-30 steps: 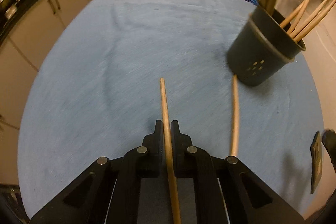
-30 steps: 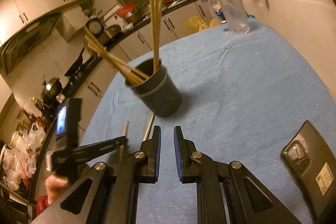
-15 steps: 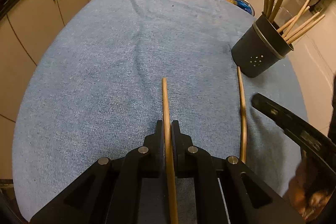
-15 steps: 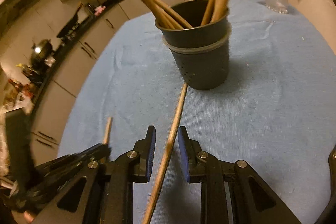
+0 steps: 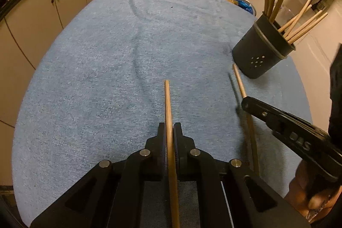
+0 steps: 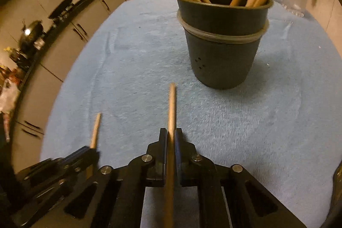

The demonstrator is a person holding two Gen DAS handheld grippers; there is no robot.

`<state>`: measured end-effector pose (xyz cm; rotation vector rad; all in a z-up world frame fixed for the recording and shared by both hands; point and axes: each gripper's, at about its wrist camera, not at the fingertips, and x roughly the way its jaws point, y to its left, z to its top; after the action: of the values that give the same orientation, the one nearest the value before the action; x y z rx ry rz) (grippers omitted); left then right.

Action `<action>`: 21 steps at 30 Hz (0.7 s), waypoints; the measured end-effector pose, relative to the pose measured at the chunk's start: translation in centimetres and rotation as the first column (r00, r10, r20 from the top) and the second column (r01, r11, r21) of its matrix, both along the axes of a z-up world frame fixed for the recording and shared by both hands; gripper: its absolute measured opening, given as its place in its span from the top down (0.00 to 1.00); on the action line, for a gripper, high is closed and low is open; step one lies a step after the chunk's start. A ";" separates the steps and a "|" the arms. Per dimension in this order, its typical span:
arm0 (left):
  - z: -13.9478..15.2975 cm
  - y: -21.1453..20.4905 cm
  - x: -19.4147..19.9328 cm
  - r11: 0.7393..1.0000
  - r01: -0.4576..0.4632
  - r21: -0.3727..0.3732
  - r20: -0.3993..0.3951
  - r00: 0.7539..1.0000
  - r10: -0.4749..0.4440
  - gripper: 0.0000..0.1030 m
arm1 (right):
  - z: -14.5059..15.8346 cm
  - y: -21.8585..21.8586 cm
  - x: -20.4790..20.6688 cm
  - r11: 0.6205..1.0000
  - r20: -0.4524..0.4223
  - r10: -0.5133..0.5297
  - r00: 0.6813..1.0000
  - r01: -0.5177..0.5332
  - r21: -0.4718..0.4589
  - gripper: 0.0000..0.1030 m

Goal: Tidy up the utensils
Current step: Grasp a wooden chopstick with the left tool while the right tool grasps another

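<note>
Utensil holder (image 6: 222,44) w/ several sticks already in; left gripper (image 5: 170,131) and right gripper (image 6: 171,138) each pinch one chopstick (image 5: 167,104) (image 6: 172,104) just short of holder — approx. two left to drop in.

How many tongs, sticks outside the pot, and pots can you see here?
Tongs: 2 (left tongs, right tongs)
Sticks outside the pot: 2 (left stick, right stick), one gripped in each
Pots: 1 (pot)
Total: 5
</note>
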<state>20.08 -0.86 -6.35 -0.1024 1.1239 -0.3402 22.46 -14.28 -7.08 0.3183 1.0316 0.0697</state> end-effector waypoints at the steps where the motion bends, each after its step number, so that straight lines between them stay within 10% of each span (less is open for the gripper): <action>1: 0.2 0.1 -0.1 1.000 -0.004 -0.003 0.006 1.000 0.004 0.94 | 0.4 0.0 -0.3 1.000 0.019 0.002 1.000 -0.002 0.013 0.93; 12: 6.9 1.0 -2.9 0.996 -0.012 -0.090 0.193 0.981 0.029 0.94 | 7.5 -1.7 -7.3 0.997 0.350 -0.020 0.936 -0.007 0.077 0.93; 21: 10.7 0.0 -5.6 0.996 0.003 -0.086 0.305 0.952 0.023 0.94 | 9.9 -2.7 -11.2 0.997 0.460 -0.052 0.887 0.016 0.082 0.93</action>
<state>14.53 -0.84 4.30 -0.1264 0.8012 -0.3814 11.27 -16.99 2.84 0.3672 0.5486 0.1464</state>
